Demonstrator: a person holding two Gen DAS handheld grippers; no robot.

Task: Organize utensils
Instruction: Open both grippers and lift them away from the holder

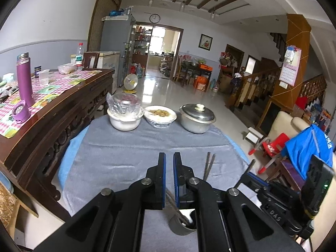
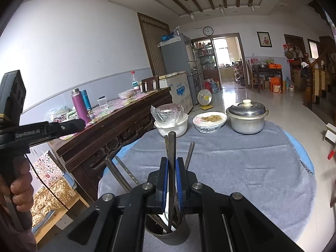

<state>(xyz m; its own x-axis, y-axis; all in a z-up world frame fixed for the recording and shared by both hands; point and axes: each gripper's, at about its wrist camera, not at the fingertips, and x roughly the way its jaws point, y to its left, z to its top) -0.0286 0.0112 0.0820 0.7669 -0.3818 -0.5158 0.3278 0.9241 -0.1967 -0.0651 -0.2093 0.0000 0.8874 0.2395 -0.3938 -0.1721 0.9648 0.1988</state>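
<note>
A dark grey utensil cup (image 2: 168,234) stands on the grey cloth at the near edge of the round table, with several metal chopsticks (image 2: 190,155) leaning out of it. My right gripper (image 2: 172,161) is shut on one upright chopstick (image 2: 172,145) whose lower end reaches into the cup. In the left wrist view the cup (image 1: 181,226) sits under my left gripper (image 1: 169,157), which is shut with nothing between its blue pads. The right gripper (image 1: 250,174) shows at the right with its chopstick tip (image 1: 251,164) poking up. Two more chopsticks (image 1: 209,164) rise beside it.
At the table's far edge stand a white bowl with a wrapped glass bowl (image 1: 124,113), a wrapped dish of food (image 1: 160,115) and a lidded metal pot (image 1: 196,117). A dark wooden sideboard (image 1: 63,109) flanks the left. A hand (image 2: 19,189) holds the left gripper.
</note>
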